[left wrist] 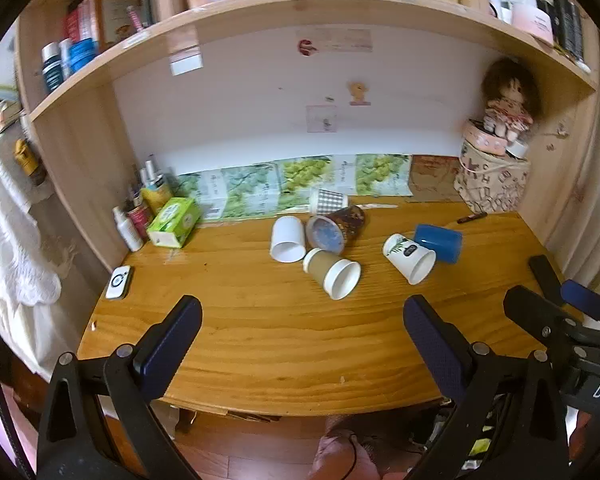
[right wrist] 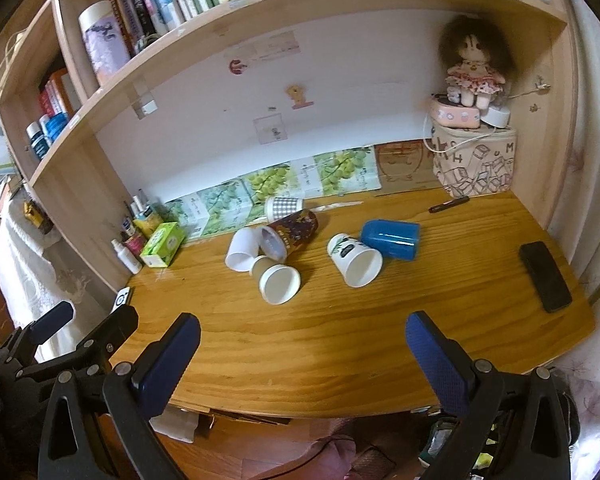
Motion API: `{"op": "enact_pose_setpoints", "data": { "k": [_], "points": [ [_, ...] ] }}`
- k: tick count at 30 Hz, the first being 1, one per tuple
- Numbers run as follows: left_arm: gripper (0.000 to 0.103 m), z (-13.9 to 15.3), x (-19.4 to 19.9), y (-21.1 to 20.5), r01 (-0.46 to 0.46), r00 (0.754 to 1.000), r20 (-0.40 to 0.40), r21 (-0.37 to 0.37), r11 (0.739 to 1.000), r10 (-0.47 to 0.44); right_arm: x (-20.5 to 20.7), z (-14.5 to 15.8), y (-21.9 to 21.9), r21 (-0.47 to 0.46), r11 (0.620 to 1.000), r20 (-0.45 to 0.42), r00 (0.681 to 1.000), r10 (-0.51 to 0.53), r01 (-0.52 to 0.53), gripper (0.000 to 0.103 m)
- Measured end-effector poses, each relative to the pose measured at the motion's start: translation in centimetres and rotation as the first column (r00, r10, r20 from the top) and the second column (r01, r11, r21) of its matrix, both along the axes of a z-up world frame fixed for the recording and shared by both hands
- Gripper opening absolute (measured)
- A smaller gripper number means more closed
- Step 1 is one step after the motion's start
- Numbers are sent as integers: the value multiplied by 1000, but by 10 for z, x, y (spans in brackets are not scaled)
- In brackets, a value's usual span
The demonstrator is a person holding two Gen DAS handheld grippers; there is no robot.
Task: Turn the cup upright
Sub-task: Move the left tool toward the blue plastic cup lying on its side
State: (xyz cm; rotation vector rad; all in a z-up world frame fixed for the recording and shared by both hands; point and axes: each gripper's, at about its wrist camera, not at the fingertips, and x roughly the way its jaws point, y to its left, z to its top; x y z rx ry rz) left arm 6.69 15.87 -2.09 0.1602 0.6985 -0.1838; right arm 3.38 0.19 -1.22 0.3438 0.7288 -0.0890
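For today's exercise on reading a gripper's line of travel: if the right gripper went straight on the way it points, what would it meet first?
Probably the brown paper cup, lying on its side with its white mouth towards the open right gripper. Only bare desk lies between. Depth is unclear; the leaf-print cup lies just right of that line.

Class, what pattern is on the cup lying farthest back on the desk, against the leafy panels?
A grey-and-white check on the gingham cup, clearest in the right wrist view.

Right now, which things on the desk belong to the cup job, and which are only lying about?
For the job: white cup, brown cup, dark cup, checked cup, leaf cup, blue cup.

Lying about: green box, pen, doll, phone.
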Motion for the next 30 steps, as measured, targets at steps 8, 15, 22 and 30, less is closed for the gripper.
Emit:
{"op": "enact_pose_setpoints", "data": {
  "k": [8, 15, 22, 30],
  "points": [
    [101, 6, 20, -30, 153, 988, 10, 51, 987, -154, 9, -3, -18, -20, 999, -21, 999, -46, 45, 103],
    [101, 15, 44, -65, 316, 949, -11, 107, 943, -316, 14, -9, -48, -15, 995, -47, 994, -100, 100, 103],
    [101, 17, 70, -115, 431, 899, -9, 208, 878, -439, 21, -19, -83, 1, 986, -78, 983, -164, 164, 103],
    [101, -5, 102, -184, 542, 820, -60, 402, 738, -570, 35, -37, -131, 20, 971, -129, 964, -232, 236, 103]
  ]
}}
